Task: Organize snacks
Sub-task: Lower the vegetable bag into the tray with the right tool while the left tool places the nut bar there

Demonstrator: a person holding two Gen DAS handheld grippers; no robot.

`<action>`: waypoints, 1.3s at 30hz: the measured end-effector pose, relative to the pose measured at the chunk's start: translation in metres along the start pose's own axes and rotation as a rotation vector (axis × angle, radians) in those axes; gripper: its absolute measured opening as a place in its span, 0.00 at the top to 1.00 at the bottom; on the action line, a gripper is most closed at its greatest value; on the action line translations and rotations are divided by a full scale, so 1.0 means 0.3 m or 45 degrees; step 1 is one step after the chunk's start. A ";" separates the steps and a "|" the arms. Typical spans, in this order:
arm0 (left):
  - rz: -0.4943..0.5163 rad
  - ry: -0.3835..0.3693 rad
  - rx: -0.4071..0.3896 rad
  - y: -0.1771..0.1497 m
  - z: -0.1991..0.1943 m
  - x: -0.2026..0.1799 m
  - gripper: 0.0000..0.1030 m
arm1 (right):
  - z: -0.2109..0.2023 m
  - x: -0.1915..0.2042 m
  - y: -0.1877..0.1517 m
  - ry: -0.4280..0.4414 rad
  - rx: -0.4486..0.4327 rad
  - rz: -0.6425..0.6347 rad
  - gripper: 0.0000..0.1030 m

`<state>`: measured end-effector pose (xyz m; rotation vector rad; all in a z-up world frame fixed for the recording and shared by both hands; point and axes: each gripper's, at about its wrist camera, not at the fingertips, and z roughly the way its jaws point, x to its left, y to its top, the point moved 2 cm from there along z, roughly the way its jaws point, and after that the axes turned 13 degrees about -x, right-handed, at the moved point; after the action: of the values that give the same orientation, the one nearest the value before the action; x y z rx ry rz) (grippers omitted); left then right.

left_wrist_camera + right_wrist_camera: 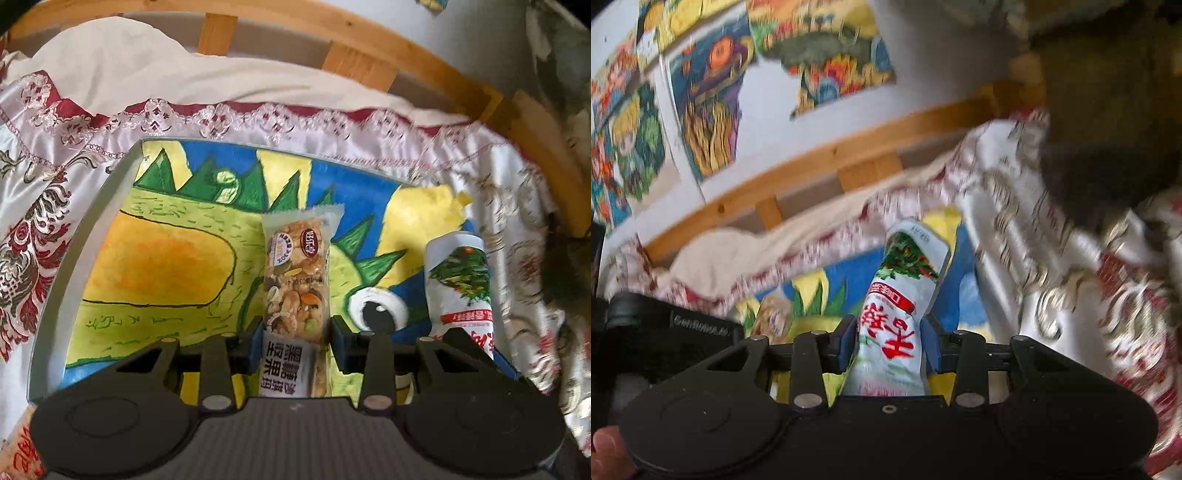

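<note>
In the left wrist view, white cloth (55, 155) with red and gold flowers and a lace border covers the left side and runs along the back. A glass sheet (122, 173) lies over a painted picture (166, 258) of a green, spiky creature with an orange patch, on a blue and yellow ground. Behind the cloth runs a curved wooden rail (369, 48) with short slats. The left tool (295, 341) pinches a nut bar (297, 280) in a clear wrapper; its blue pads press the bar's lower part from both sides, and the bar stands out forward over the picture. To the right, a white packet (460, 280) with green leaf print and red writing is held over the picture's right edge by the other tool, of which only a dark part shows.

In the right wrist view, children's paintings (713, 110) hang on a white wall at upper left, above the same rail (849, 155). A fingertip (605, 450) shows at the bottom left corner. The right tool (891, 345) grips the white packet (901, 295) at its lower half, pads touching both sides; the packet leans up and right above the blue and yellow picture (964, 295). Left of it, blurred, the nut bar (774, 317) shows beside the left tool's black body (665, 332). The flowered cloth (1052, 277) fills the right, blurred.
</note>
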<state>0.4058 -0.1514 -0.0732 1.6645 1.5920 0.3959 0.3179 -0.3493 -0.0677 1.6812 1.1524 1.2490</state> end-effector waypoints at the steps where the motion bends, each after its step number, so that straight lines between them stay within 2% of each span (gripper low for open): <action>1: 0.012 0.012 0.008 -0.009 0.009 -0.001 0.61 | 0.004 0.006 -0.015 -0.001 0.009 -0.017 0.60; 6: 0.054 0.026 -0.001 -0.024 0.017 -0.012 0.60 | 0.014 0.040 -0.048 0.003 0.032 -0.085 0.57; 8: 0.085 0.065 0.021 -0.029 0.019 -0.017 0.59 | 0.015 0.049 -0.056 0.000 0.038 -0.121 0.52; 10: 0.125 0.107 0.051 -0.029 0.018 -0.020 0.53 | 0.013 0.058 -0.056 0.000 0.032 -0.141 0.44; 12: 0.140 0.139 0.070 -0.024 0.009 -0.018 0.37 | 0.000 0.073 -0.058 0.003 0.018 -0.163 0.37; 13: 0.139 0.149 0.073 -0.020 0.000 -0.015 0.32 | -0.005 0.081 -0.058 0.007 0.013 -0.178 0.31; 14: 0.136 0.154 0.067 -0.016 -0.015 -0.009 0.27 | -0.015 0.092 -0.057 0.011 0.006 -0.203 0.20; 16: 0.142 0.154 0.039 -0.008 -0.059 0.000 0.23 | -0.046 0.113 -0.050 -0.026 -0.034 -0.264 0.11; 18: 0.145 0.156 0.011 0.000 -0.108 0.011 0.18 | -0.086 0.125 -0.031 -0.024 -0.072 -0.283 0.10; 22: 0.154 0.156 -0.098 0.001 -0.247 0.042 0.08 | -0.175 0.142 0.020 -0.024 -0.129 -0.248 0.01; 24: 0.139 0.172 -0.168 -0.006 -0.325 0.061 0.04 | -0.233 0.153 0.041 -0.019 -0.161 -0.237 0.01; 29: 0.125 0.170 -0.320 -0.041 -0.518 0.105 0.01 | -0.374 0.198 0.072 -0.042 -0.213 -0.279 0.01; 39: 0.283 0.198 -0.449 -0.213 -0.799 0.143 0.01 | -0.724 0.291 0.070 -0.015 -0.447 -0.335 0.01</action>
<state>0.2015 -0.0406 0.0238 1.5663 1.3521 0.8864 0.1242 -0.2642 0.0345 1.2349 1.0376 1.1916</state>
